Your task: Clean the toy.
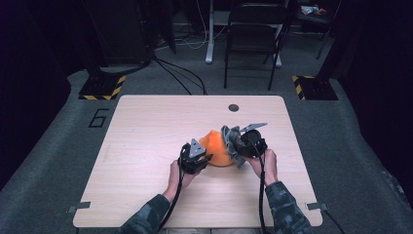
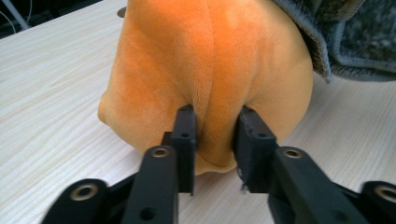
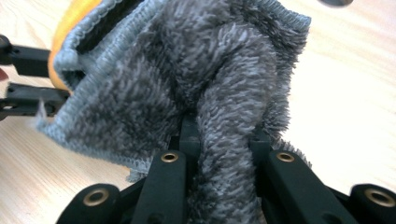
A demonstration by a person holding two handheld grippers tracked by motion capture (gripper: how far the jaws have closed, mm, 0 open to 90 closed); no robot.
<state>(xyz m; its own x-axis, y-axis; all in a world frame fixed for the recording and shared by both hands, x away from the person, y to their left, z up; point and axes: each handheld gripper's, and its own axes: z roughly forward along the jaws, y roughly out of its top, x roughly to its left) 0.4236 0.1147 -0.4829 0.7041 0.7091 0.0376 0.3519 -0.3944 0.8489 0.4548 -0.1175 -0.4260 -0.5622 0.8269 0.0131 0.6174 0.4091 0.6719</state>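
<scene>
At the centre of the high view, just right of the middle of the pale wooden table (image 1: 146, 131), I hold a rounded orange plush cloth bundle (image 1: 217, 148) between my two black handheld grippers. My left gripper (image 1: 208, 158) comes in from the lower left of the bundle, and in the left gripper view its jaws are pinched on a vertical fold of the orange plush (image 2: 210, 84), the pads pressing into the soft fabric from both sides low in the middle of the frame. My right gripper (image 1: 239, 146) sits at the bundle's right edge, its jaws clamped on a fluffy grey towel (image 1: 233, 141) with a stitched hem. In the right gripper view the grey towel (image 3: 187, 79) rises from between the jaws and spreads across the upper frame, with a sliver of the orange bundle (image 3: 74, 18) at the upper left and my left gripper's jaws reaching in at the left edge. In the left gripper view the grey towel (image 2: 355, 37) drapes over the bundle's upper right. The bundle rests on the tabletop. Both my hands, in camouflage-patterned sleeves (image 1: 287, 209), enter from the bottom edge of the high view. A small dark round hole (image 1: 234, 107) lies near the table's far edge, and a dark folding chair (image 1: 253, 34) stands on the grey carpet beyond.
</scene>
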